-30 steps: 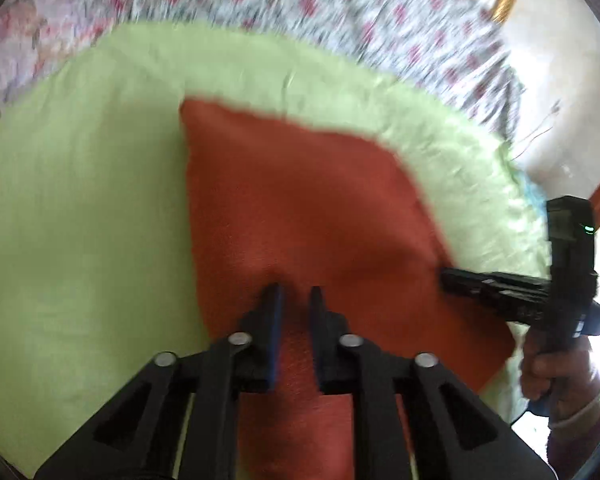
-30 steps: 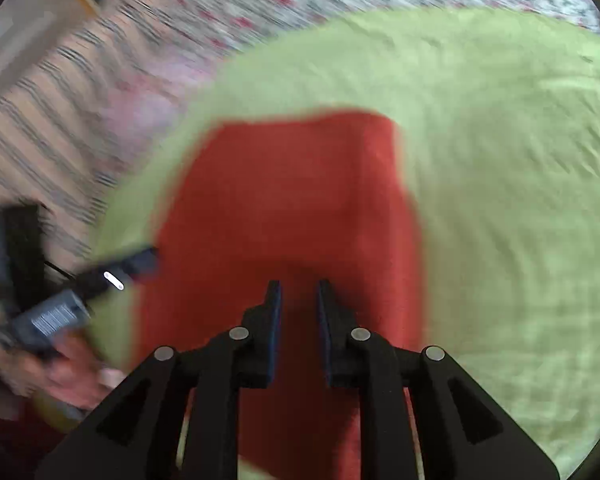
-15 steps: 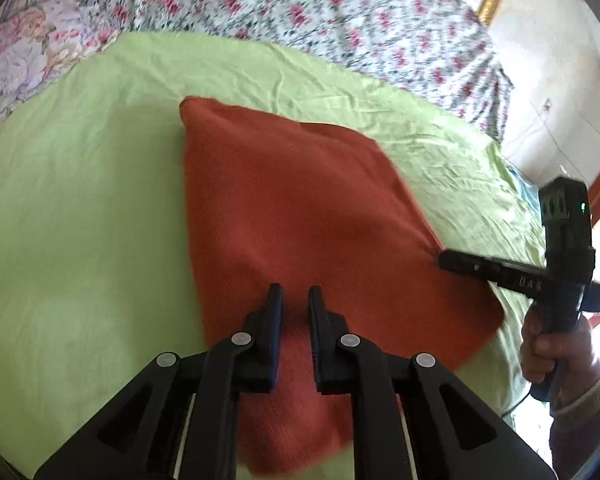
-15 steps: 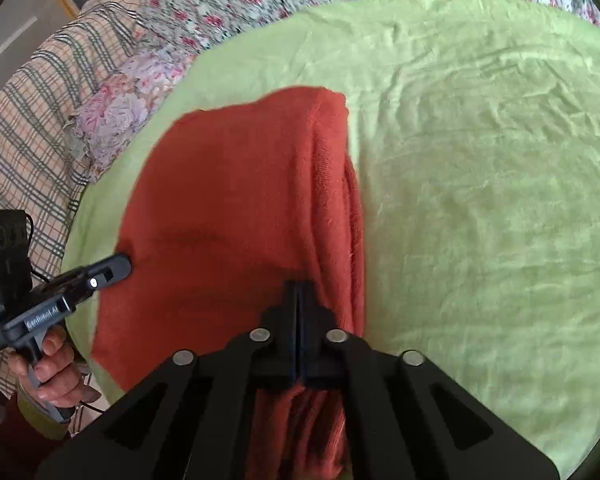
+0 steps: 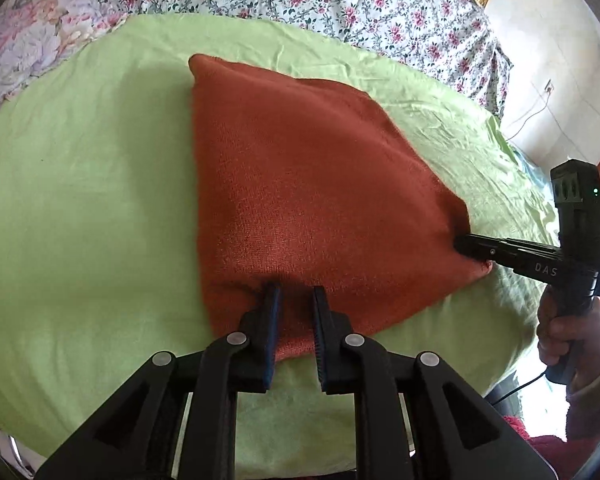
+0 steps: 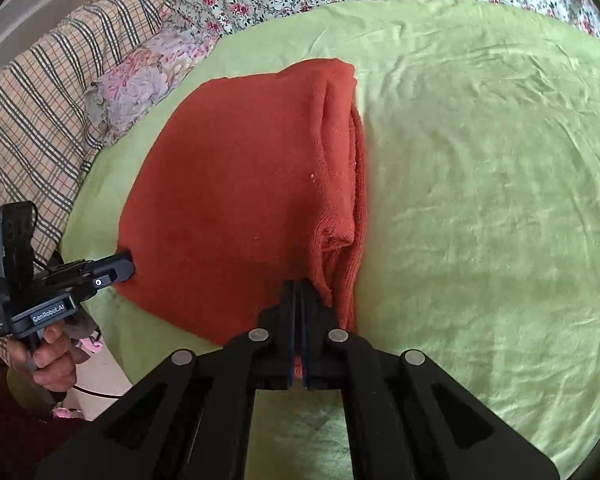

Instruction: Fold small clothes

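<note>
An orange knit garment (image 5: 300, 184) lies folded on the green sheet (image 5: 80, 200). In the right wrist view its layered fold edge (image 6: 340, 160) runs along its right side. My left gripper (image 5: 294, 292) hovers at the garment's near edge. Its jaws are opening, with cloth lying between the fingers but no pad pressing on it. From the right wrist view the left gripper (image 6: 124, 268) sits at the garment's left corner. My right gripper (image 6: 298, 284) is shut on the near right edge of the garment (image 6: 228, 200). The left wrist view shows that right gripper (image 5: 460, 246) pinching the cloth corner.
The green sheet (image 6: 480, 200) covers a bed with a floral bedspread (image 5: 340, 0) behind it and a plaid blanket (image 6: 28, 100) at the left. A person's hand (image 5: 572, 320) holds the right gripper near the bed's edge. A wall and floor (image 5: 560, 80) lie beyond.
The right gripper's jaws closed on the garment's near edge. The left gripper drew back until its tips reached the near edge, and its jaws widened a little.
</note>
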`<action>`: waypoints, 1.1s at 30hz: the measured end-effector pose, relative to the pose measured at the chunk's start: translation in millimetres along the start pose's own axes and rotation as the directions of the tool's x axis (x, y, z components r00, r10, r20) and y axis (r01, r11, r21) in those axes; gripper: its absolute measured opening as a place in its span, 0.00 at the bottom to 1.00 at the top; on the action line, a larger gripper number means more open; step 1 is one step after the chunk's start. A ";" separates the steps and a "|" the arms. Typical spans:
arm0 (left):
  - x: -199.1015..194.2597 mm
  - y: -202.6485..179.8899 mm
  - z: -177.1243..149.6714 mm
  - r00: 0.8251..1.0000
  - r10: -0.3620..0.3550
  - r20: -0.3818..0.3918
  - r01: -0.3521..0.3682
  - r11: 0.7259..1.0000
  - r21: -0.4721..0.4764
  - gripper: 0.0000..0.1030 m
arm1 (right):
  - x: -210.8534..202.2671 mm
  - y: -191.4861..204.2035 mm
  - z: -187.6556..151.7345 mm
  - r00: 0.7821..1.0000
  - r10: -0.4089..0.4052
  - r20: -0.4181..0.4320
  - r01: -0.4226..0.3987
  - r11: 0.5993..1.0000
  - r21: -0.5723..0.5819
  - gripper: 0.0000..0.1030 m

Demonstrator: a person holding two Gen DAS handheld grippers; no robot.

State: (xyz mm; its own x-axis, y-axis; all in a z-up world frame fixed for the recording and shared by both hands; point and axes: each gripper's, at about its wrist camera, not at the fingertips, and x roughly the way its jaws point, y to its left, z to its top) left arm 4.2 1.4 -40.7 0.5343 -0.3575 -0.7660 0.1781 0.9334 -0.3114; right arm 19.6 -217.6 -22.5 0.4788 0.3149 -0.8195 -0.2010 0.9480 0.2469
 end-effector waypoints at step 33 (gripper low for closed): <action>119.5 118.5 199.6 0.976 0.214 -0.027 -0.215 0.959 -0.187 0.62 | 95.6 -44.9 141.2 0.999 0.035 0.042 -0.042 0.984 0.173 0.34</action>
State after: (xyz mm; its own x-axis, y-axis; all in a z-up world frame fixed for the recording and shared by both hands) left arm 254.1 75.2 -56.9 0.5374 -0.1503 -0.8298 -0.0985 0.9660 -0.2388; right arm 195.0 -223.5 -38.9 0.5067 0.3497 -0.7880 -0.0698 0.9277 0.3668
